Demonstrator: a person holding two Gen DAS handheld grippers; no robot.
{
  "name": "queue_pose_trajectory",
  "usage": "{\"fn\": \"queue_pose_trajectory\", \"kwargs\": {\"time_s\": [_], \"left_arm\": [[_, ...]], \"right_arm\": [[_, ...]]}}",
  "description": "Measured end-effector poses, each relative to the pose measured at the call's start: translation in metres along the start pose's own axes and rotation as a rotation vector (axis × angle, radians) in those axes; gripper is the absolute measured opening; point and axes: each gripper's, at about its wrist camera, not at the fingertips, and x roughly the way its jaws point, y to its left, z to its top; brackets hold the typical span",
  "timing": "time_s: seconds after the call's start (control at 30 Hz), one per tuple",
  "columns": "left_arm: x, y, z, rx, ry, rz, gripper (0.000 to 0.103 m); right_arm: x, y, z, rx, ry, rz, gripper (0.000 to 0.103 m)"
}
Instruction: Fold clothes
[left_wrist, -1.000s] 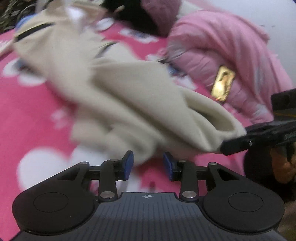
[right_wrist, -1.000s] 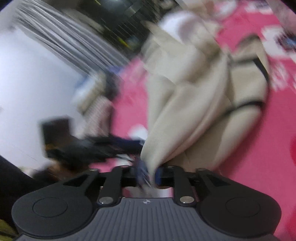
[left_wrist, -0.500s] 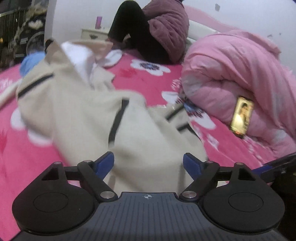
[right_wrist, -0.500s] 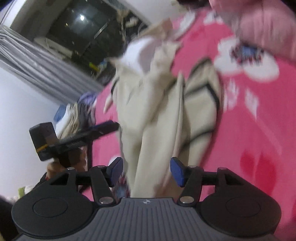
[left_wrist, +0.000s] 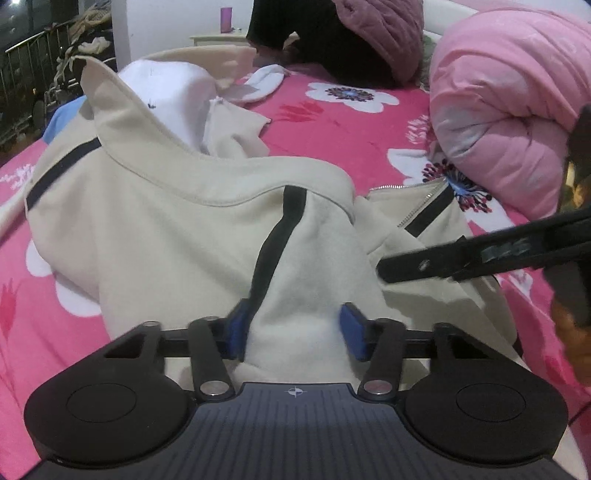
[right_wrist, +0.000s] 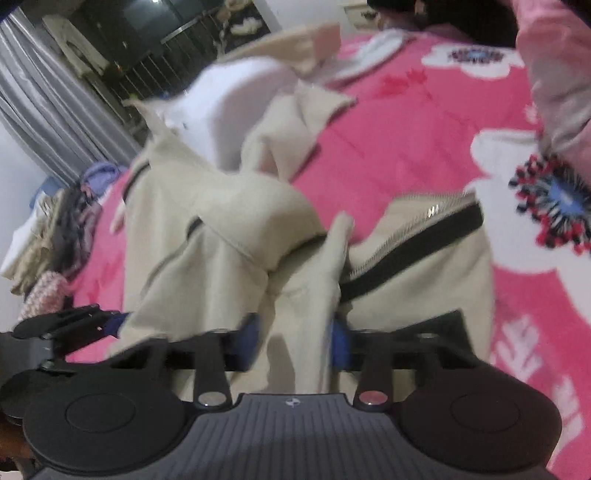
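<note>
Jacket (left_wrist: 177, 229) lies rumpled on the bed (left_wrist: 354, 133), bunched ahead of both claws. Left claw (left_wrist: 295, 328) and right claw (right_wrist: 293, 343) are spread around folds; thin layers should be pinched, not bunches.

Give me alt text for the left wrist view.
The left gripper, jaws apart, straddles a fold of a cream jacket with black stripes on a pink floral bedsheet. The right gripper reaches in from the right.
</note>
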Motion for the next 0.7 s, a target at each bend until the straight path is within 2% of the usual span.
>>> {"fn": "queue_pose_trajectory", "kwargs": {"time_s": [0.03, 0.07, 0.17, 0.3, 0.37, 0.5, 0.7], "left_arm": [[-0.006, 0.004, -0.002, -0.023, -0.009, -0.001, 0.031], [-0.013, 0.007, -0.003, -0.046, -0.018, -0.003, 0.021], [-0.031, 0.018, -0.008, -0.115, -0.044, -0.006, 0.012], [-0.059, 0.034, -0.015, -0.206, -0.081, -0.007, 0.01], [-0.086, 0.048, -0.029, -0.248, -0.096, 0.021, 0.01], [-0.127, 0.069, -0.062, -0.333, -0.075, 0.091, 0.009], [-0.148, 0.082, -0.115, -0.441, 0.011, 0.183, 0.007]], "right_arm": [[0.001, 0.0, -0.004, -0.001, 0.008, -0.003, 0.011], [-0.003, -0.001, -0.008, 0.008, 0.001, 0.006, 0.008], [-0.029, 0.0, -0.021, 0.042, -0.037, 0.097, 0.007], [-0.071, 0.01, -0.048, 0.071, -0.055, 0.217, 0.007], [-0.089, 0.016, -0.067, 0.088, -0.035, 0.289, 0.007], [-0.115, 0.028, -0.109, 0.127, 0.039, 0.408, 0.007], [-0.136, 0.038, -0.165, 0.089, 0.146, 0.429, 0.007]]}}
